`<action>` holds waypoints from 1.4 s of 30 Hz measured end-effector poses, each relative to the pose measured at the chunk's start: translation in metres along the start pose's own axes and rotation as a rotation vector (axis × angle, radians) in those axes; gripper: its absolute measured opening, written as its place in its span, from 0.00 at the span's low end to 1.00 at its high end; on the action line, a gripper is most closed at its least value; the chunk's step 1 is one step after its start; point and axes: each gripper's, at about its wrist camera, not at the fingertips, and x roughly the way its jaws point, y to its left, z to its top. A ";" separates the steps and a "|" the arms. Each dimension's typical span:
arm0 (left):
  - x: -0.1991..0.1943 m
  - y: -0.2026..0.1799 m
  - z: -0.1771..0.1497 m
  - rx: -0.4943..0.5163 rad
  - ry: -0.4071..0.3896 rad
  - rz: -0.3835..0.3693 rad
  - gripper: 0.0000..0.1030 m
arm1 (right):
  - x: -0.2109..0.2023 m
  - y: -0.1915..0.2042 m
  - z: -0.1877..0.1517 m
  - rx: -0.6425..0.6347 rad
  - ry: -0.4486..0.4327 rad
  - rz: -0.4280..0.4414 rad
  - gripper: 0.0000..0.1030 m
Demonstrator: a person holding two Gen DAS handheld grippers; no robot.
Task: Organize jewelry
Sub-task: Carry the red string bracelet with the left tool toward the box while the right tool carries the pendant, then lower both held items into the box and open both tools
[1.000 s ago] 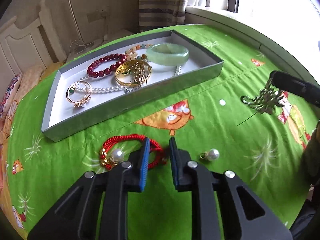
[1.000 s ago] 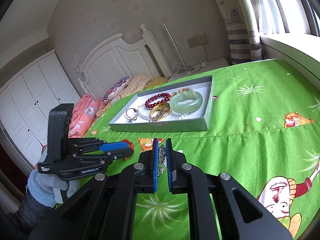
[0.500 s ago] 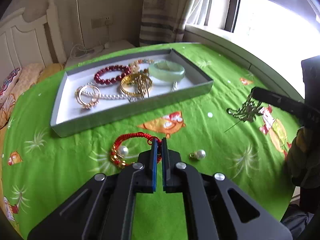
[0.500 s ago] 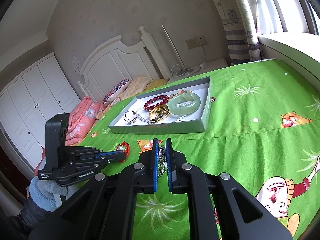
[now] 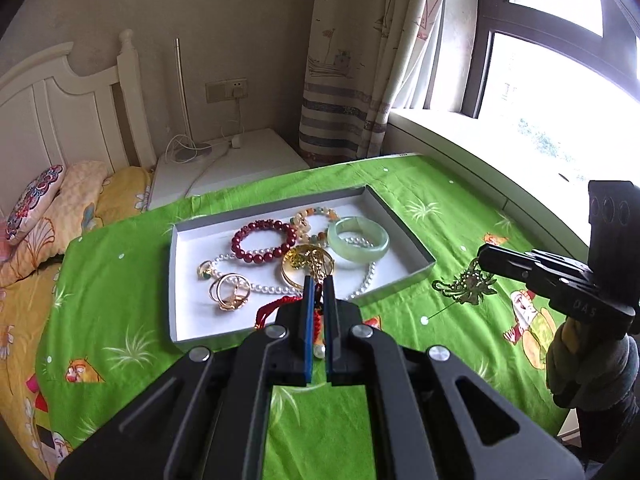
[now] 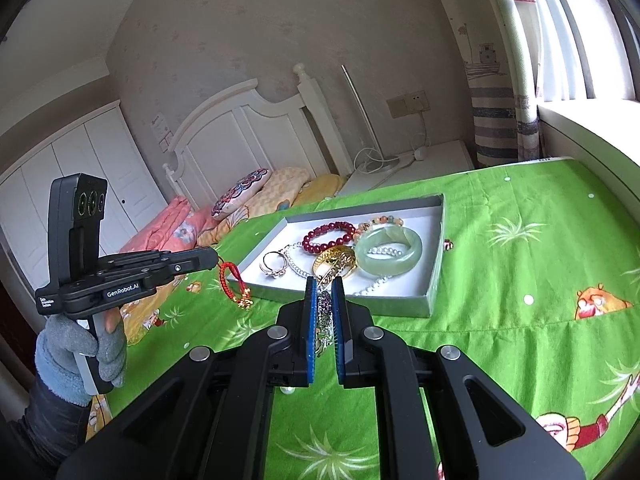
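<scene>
My left gripper (image 5: 318,282) is shut on a red cord bracelet (image 5: 276,306). The bracelet hangs off the green cloth near the front rim of the grey tray (image 5: 416,276). In the right wrist view the same bracelet (image 6: 232,284) dangles from the left gripper (image 6: 214,257), left of the tray (image 6: 348,305). My right gripper (image 6: 324,280) is shut on a gold filigree hairpin (image 6: 324,320). The left wrist view shows the hairpin (image 5: 464,286) hanging from the right gripper (image 5: 482,257), right of the tray. A jade bangle (image 5: 358,240), dark red beads (image 5: 264,238) and a gold bangle (image 5: 298,268) lie in the tray.
A pearl necklace (image 5: 256,286) and gold rings (image 5: 230,292) also lie in the tray. A loose pearl (image 6: 288,390) rests on the green cloth (image 6: 520,280) under my right gripper. Pillows (image 6: 240,196) and a white headboard stand behind. A gloved hand (image 6: 76,352) holds the left gripper.
My left gripper closed on the red cord bracelet and lifted it off the cloth toward the tray. The right gripper rose slightly, still holding the hairpin.
</scene>
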 end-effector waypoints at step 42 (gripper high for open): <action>0.063 0.050 0.032 -0.147 -0.045 0.207 0.89 | 0.099 -0.010 0.030 0.097 0.039 -0.006 0.60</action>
